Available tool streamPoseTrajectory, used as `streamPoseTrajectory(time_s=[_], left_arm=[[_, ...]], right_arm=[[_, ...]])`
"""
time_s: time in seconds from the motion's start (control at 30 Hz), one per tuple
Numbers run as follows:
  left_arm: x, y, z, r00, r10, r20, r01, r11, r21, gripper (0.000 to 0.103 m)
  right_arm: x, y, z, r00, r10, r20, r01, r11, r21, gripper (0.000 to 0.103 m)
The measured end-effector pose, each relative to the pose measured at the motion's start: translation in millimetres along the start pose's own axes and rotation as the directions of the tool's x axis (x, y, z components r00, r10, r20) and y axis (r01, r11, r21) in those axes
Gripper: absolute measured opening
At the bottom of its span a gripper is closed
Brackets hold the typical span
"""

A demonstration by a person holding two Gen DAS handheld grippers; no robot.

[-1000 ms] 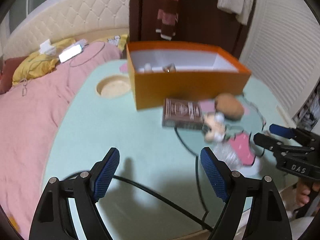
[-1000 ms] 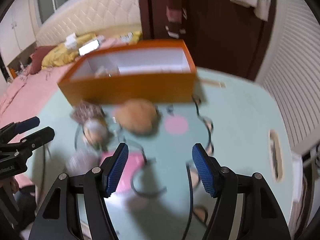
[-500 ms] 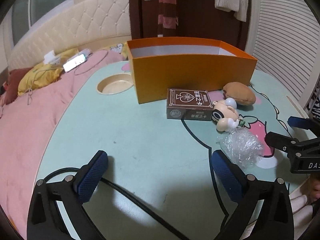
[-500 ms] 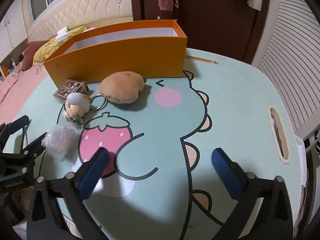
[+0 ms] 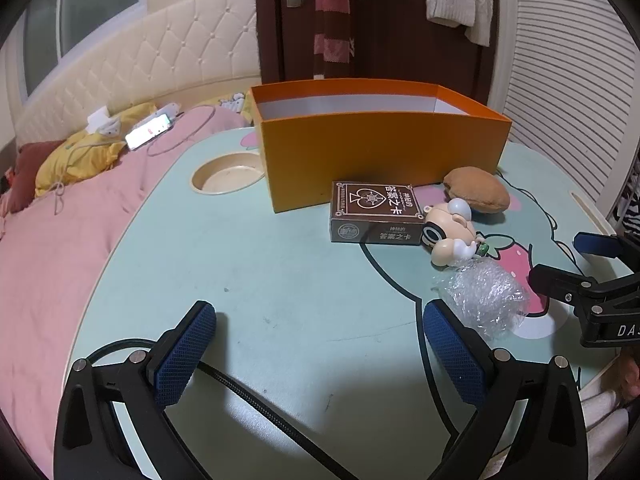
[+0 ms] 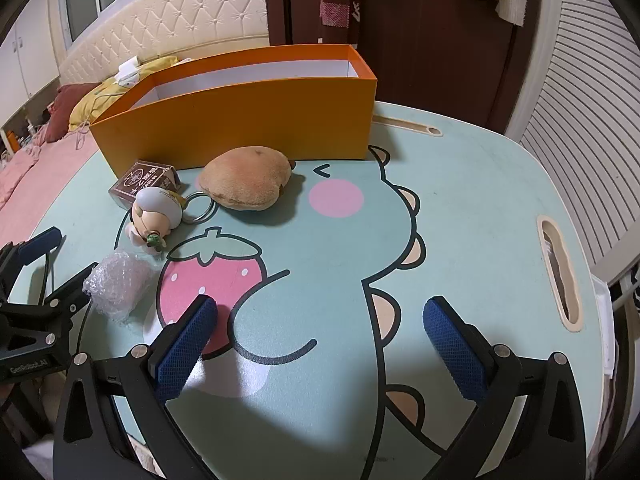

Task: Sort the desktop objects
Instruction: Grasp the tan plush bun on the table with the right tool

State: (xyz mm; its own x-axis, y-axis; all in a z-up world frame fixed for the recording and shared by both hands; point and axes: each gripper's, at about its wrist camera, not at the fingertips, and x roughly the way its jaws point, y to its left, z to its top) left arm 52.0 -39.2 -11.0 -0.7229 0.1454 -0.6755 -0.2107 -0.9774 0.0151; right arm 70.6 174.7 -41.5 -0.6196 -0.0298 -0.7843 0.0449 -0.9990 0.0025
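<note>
Where a pink quilted bed (image 5: 60,240) meets it, the mint cartoon-printed table (image 5: 260,272) carries a tall orange cardboard box (image 5: 380,160). Before it lie a brown card box (image 5: 374,212), a glossy figurine keychain (image 5: 450,232), a fuzzy brown plush (image 5: 476,194) and crinkled bubble wrap (image 5: 486,300). The left gripper (image 5: 320,354) and right gripper (image 6: 322,344) gape wide, holding nothing.

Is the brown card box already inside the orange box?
No, the brown card box lies flat on the table in front of the orange box, against its outer wall.
</note>
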Motion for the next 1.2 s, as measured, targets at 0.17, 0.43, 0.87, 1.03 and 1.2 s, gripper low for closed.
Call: streamPoseTrajectory(time_s=[0.17,0.43,0.87,1.03,1.2], left_arm=[[-0.5,-1.3,0.0,1.0,0.0,0.005,0.0,1.0,0.002,0.103],[-0.3,-1.9,0.1,1.0,-0.002,0.008,0.002,1.0,0.004,0.103],[-0.5,-2.7,0.0,1.0,-0.009,0.012,0.009,1.0,0.009,0.103],[-0.8,-2.5,-0.2,1.0,-0.011,0.012,0.011,1.0,0.009,0.103],[-0.1,-1.7,-0.4,1.0,-0.013,0.011,0.013,1.0,0.008,0.103]], right_arm=[[0.2,0.0,0.5,1.0,0.001,-0.001,-0.001,1.0,-0.002,0.103],[0.6,-0.2,1.3,1.0,0.003,-0.003,-0.003,1.0,-0.005,0.103],[1.6,8.7,53.0,0.989,0.15,-0.003,-0.15,0.988,0.045,0.084],[22.7,20.2,76.0,0.988,0.151,-0.035,-0.15,0.988,0.048,0.078],[39.3,29.2,77.9,0.989,0.131,-0.064,-0.13,0.991,0.019,0.05]])
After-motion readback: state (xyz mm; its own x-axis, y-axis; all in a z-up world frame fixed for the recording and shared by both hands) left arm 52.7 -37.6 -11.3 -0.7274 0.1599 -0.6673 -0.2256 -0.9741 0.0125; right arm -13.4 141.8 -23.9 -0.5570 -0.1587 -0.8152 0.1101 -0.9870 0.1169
